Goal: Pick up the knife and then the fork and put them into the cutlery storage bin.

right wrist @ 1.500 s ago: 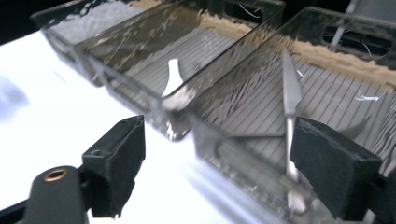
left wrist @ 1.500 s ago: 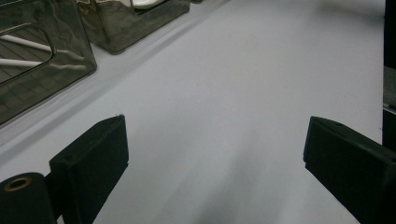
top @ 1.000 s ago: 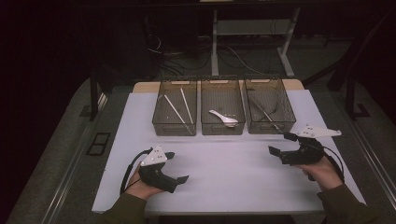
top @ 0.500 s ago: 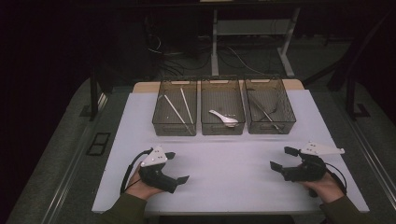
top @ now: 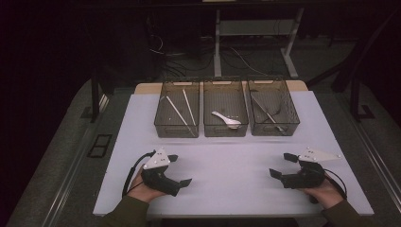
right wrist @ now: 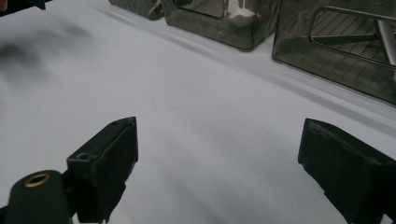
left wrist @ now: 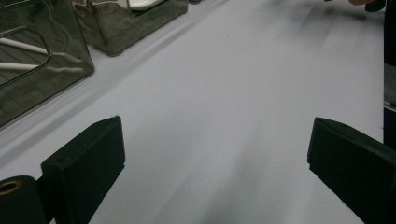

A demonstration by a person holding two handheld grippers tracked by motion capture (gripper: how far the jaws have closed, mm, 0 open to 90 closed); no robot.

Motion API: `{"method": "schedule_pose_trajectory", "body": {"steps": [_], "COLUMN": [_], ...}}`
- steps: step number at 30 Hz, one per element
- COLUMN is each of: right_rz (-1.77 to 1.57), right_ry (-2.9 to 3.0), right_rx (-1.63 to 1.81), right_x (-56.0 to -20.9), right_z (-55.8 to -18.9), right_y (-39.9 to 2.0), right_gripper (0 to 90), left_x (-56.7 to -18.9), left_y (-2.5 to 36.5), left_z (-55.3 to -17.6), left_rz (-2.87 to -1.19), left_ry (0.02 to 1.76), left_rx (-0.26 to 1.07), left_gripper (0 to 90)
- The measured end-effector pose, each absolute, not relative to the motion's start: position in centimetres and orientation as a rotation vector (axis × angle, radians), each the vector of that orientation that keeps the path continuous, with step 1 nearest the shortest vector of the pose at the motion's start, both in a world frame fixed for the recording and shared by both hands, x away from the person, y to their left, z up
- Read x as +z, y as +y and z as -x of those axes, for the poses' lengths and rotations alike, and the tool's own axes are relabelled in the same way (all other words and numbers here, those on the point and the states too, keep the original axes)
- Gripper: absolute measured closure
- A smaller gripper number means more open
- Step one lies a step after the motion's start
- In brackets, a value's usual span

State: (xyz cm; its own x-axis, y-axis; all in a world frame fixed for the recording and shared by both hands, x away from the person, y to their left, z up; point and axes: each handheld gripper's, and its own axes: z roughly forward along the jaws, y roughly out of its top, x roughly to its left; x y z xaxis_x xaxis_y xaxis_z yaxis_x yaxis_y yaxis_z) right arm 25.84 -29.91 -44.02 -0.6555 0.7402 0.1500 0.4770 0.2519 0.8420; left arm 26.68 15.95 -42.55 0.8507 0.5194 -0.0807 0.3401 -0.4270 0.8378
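— Where are your grippers sitting right now?

— I am resting both on the white table top [top: 227, 165], near edge. My left gripper [top: 176, 170] is lying at the near left with its jaws spread wide and nothing between them; my right gripper [top: 283, 165] is lying at the near right, jaws just as wide and just as empty.

— And what are you aiming at?

— Three clear bins are standing in a row at the far side. The left bin [top: 176, 128] is holding two chopsticks [top: 182, 111], the middle bin [top: 225, 127] a white spoon [top: 226, 119], the right bin [top: 274, 126] a metal utensil [top: 268, 115] I cannot name for certain.

— Which hand is nearer to what?

— I am judging that the chopsticks are lying straight ahead of my left gripper, long axes running near to far, slightly slanted. The metal piece is lying ahead of my right one. The spoon is sitting about midway between them.
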Motion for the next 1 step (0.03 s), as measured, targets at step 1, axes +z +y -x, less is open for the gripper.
{"method": "schedule_pose_trajectory", "body": {"steps": [1], "right_rz": [-1.129], "right_ry": [2.250], "right_rx": [1.361], "right_x": [-44.01], "right_z": [-25.84], "right_y": [-29.91], "right_gripper": [12.0], "left_x": [-42.56], "left_y": [15.96], "left_z": [-26.69], "left_rz": [-2.058], "left_ry": [0.628], "left_rx": [0.235], "left_gripper": [3.3]}}
